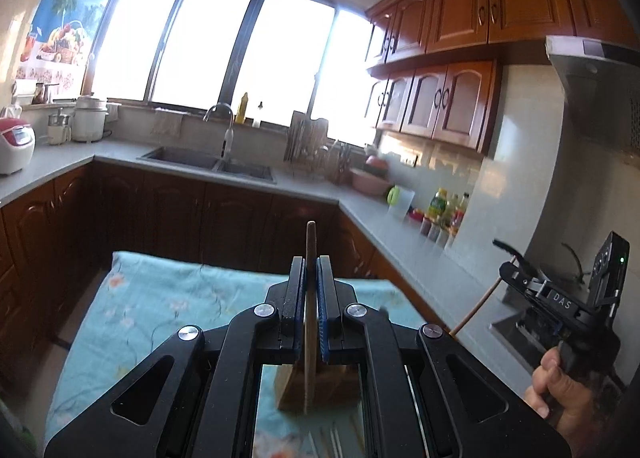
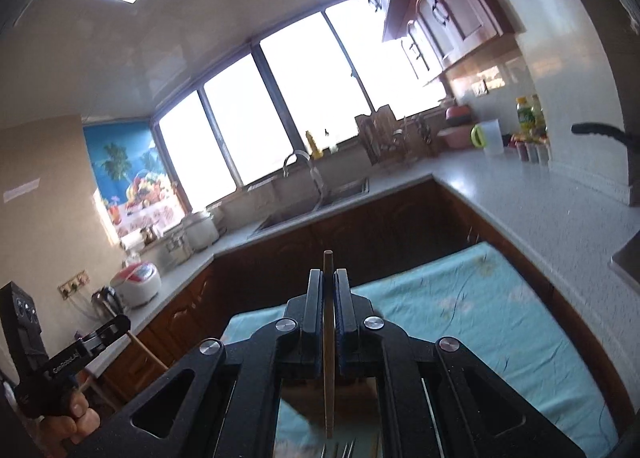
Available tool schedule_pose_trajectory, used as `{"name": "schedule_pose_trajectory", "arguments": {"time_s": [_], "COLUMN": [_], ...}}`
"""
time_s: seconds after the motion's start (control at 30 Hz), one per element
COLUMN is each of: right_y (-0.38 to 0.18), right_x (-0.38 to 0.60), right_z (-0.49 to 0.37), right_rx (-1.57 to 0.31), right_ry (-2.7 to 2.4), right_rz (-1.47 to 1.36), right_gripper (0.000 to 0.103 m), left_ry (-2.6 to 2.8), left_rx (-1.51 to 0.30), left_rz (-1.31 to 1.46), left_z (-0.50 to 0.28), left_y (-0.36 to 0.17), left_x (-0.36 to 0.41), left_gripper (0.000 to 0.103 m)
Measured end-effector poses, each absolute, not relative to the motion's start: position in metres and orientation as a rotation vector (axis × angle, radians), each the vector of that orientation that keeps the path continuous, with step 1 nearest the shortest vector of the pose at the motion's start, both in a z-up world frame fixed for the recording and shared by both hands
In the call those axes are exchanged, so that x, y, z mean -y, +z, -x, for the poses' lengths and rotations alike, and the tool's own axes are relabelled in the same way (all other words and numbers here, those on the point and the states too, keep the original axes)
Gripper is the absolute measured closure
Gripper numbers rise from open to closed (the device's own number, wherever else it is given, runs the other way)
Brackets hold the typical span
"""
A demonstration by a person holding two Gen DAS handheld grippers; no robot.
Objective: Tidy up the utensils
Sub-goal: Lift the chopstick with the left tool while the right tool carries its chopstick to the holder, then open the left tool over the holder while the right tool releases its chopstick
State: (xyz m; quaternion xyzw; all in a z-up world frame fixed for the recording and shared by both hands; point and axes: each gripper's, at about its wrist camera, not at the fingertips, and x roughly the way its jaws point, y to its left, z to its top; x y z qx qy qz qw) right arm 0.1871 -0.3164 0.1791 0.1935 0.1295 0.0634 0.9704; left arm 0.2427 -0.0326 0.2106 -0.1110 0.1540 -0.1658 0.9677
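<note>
In the left wrist view my left gripper (image 1: 311, 262) is shut on a light wooden chopstick (image 1: 309, 322), which stands upright between the blue pads. Under it a wooden holder (image 1: 336, 382) rests on the turquoise floral cloth (image 1: 160, 298), with fork tines (image 1: 334, 440) at the bottom edge. In the right wrist view my right gripper (image 2: 329, 274) is shut on a darker chopstick (image 2: 329, 358), also upright, above fork tines (image 2: 340, 450). Each gripper also shows in the other view, raised beside the table: the right gripper (image 1: 506, 272) and the left gripper (image 2: 120, 324), each with its thin stick.
A grey L-shaped counter (image 1: 400, 242) runs round the kitchen with a double sink (image 1: 208, 161), a rice cooker (image 1: 14, 143), a chopstick rack (image 1: 340, 161), a pink bowl (image 1: 370, 181) and bottles (image 1: 444, 209). Wooden cabinets (image 1: 460, 17) hang above. A hand (image 1: 560, 390) grips the right handle.
</note>
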Motion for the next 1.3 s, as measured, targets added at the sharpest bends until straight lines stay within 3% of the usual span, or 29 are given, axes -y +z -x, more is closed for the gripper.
{"name": "schedule_pose_trajectory", "arguments": {"time_s": [0.27, 0.77, 1.3], "right_y": [0.188, 0.097, 0.105], "right_x": [0.331, 0.314, 0.316], "right_z": [-0.235, -0.269, -0.272], "right_rx": [-0.195, -0.336, -0.358], "right_ry": [0.065, 0.053, 0.054], "right_rz": [-0.391, -0.387, -0.375], "right_gripper": [0.098, 0.097, 0.095], "left_ry": [-0.274, -0.237, -0.244], "left_rx": [-0.289, -0.427, -0.500], "left_rz": [0.266, 0.296, 0.241], "left_z": [-0.297, -0.329, -0.334], "left_y": [0.200, 0.106, 0.106], "left_x": [0.046, 0.061, 0.070], "left_gripper": [0.098, 0.098, 0.093]}}
